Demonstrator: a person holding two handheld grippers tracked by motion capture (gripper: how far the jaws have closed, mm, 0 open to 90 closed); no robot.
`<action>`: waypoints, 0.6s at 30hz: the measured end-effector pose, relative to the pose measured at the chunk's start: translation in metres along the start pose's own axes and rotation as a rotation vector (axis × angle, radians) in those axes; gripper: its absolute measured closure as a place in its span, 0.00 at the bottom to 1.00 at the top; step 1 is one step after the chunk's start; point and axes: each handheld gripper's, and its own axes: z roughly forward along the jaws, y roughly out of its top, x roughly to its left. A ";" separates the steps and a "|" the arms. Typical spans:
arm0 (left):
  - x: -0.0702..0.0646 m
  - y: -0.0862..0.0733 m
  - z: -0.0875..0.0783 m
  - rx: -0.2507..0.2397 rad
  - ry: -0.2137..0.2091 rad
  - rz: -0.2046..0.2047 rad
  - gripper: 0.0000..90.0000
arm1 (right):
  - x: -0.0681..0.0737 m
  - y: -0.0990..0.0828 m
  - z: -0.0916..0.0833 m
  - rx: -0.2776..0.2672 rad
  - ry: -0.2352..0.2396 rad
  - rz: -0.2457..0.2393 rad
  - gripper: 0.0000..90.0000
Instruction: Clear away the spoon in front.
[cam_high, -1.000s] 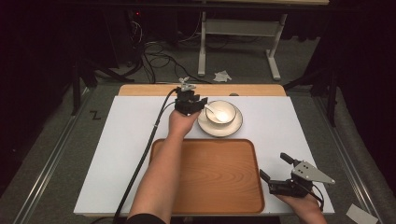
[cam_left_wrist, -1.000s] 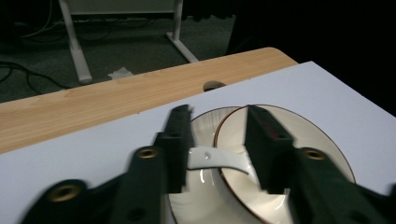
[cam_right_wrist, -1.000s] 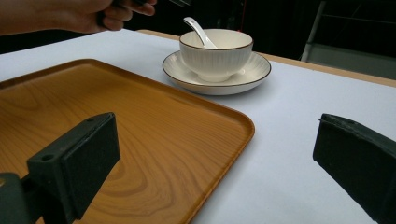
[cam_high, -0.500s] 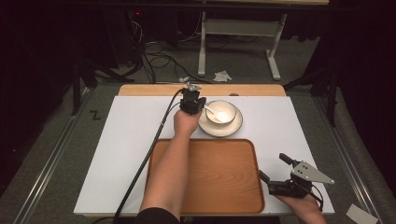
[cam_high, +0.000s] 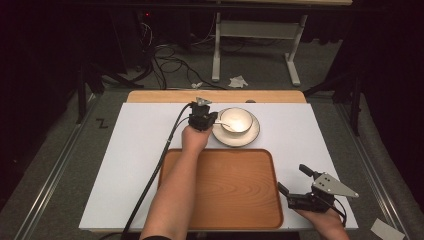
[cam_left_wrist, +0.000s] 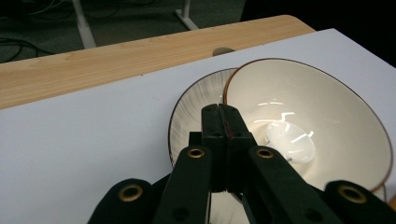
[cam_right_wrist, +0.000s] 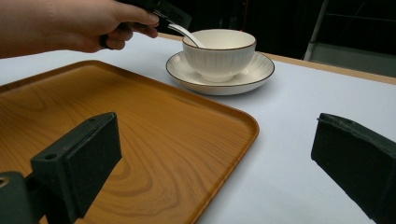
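**Left gripper clenched on a spoon handle at the bowl's rim**

High view, upper centre: a white ribbed bowl (cam_high: 236, 120) stands on a saucer (cam_high: 251, 138) on the white table (cam_high: 125, 165), just beyond the far edge of the wooden tray (cam_high: 225, 195). A white spoon (cam_right_wrist: 184, 33) leans in the bowl, its scoop at the bottom and its handle rising over the rim toward the left of the frame. The left gripper (cam_high: 212, 121) is at that rim; in the left gripper view its jaws stand pressed together above the bowl's inside, having just been closing, and in the right gripper view the handle runs straight into them, so the grip appears to be on the handle's end. The right gripper (cam_high: 294, 181), lower right of the high view, rests near the tray's right edge with its jaws spread wide and nothing between them, though they have just narrowed slightly.

The spoon is probably glazed ceramic: light, stiff, slick and brittle. A hold near the handle's end gives leverage but may let it swivel. The bowl is loose on its saucer and could tip or slide if the scoop drags against the wall.

Room is ample: the tray is bare, and open table lies at left and right. The far wooden edge lies close behind the saucer.
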 end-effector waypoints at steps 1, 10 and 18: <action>-0.001 -0.002 0.000 0.015 -0.004 0.015 1.00 | -0.001 0.000 0.000 -0.001 -0.001 -0.002 0.03; -0.001 -0.016 -0.011 0.014 -0.015 0.011 1.00 | 0.000 0.000 0.000 0.003 -0.004 0.004 0.04; -0.003 -0.031 -0.029 -0.001 -0.054 0.000 0.98 | 0.002 0.001 0.000 0.004 0.003 -0.001 0.05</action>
